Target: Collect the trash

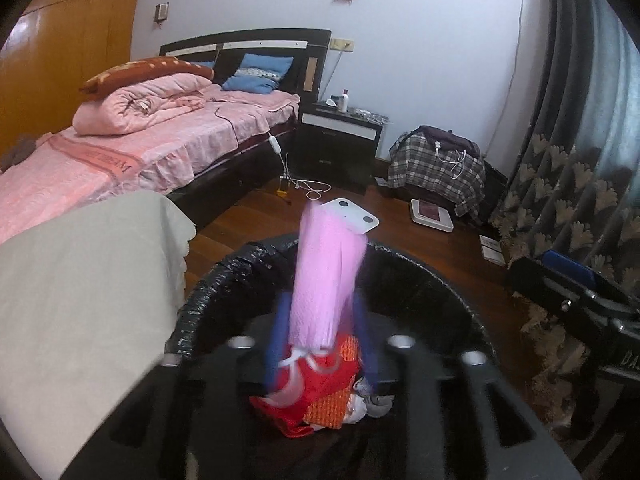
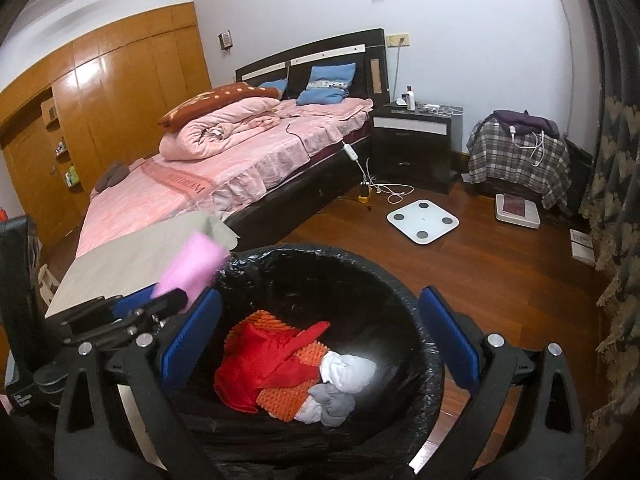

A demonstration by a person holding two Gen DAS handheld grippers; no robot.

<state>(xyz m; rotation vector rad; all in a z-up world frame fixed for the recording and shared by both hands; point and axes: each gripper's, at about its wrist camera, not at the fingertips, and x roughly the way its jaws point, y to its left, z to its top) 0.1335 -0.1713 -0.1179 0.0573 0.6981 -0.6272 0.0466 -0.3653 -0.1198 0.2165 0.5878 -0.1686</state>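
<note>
We take the black-lined trash bin as our landmark. Beyond its far rim stands the bed with pink bedding, and between bed and bin lies a surface under a beige cloth, just beside the bin's rim. Farther out on the wooden floor, well apart from the bin, sits a white bathroom scale.

Inside the bin we see what has been gathered so far: a red bag, an orange nubbed piece and crumpled white and grey paper, all lying on the bottom.

Above the bin's mouth our left gripper has the pink cloth-like piece standing between its blue fingers. The jaws look parted, and the blur makes it hard to say whether the pads press on the piece at all; we judge it is being let go. In the right wrist view that same pink piece shows at the bin's near-left rim, not yet inside.

Our right gripper hangs over the bin with its jaws spread wide and nothing between them.

We judge the step in hand to be the drop into the bin. Next we should make sure the piece falls inside the liner and not over the rim, then look for the next scrap.
</note>
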